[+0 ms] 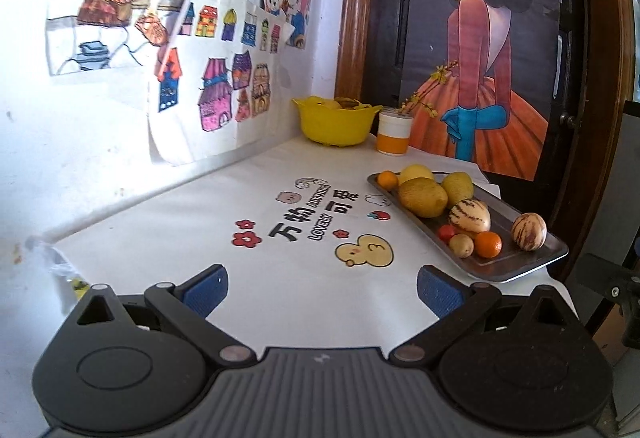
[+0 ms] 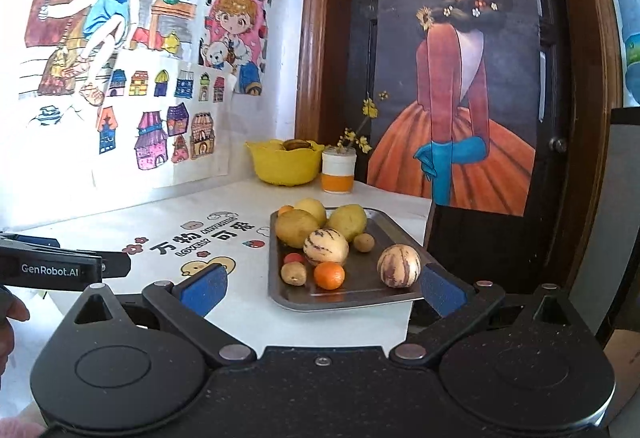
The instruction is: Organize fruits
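Landmark: the rectangular grey metal tray (image 2: 362, 298), which rests on the white printed worktop (image 1: 200, 222).

Left of the tray, the left claw (image 1: 320, 288) hangs above the worktop with its blue-padded fingers spread wide and nothing between them. In the right wrist view its black body shows at the left edge, well apart from the tray.

On the tray, from the far end toward the near end: a small orange citrus fruit (image 1: 387, 179), three large yellow-green lemons (image 1: 422, 197) grouped together, a cream purple-striped melon (image 2: 325, 247), a small red tomato (image 2: 294, 258), a small brown round fruit (image 2: 294, 273), a bright orange mandarin (image 2: 329, 275). A second striped melon (image 2: 399, 265) lies alone at the right side.

The right claw (image 2: 320, 288) hangs just before the tray's near edge, fingers spread wide, gripping nothing.

Beyond the tray stand a yellow plastic bowl (image 2: 285, 162) and a white-and-orange cylindrical cup (image 2: 338, 172).
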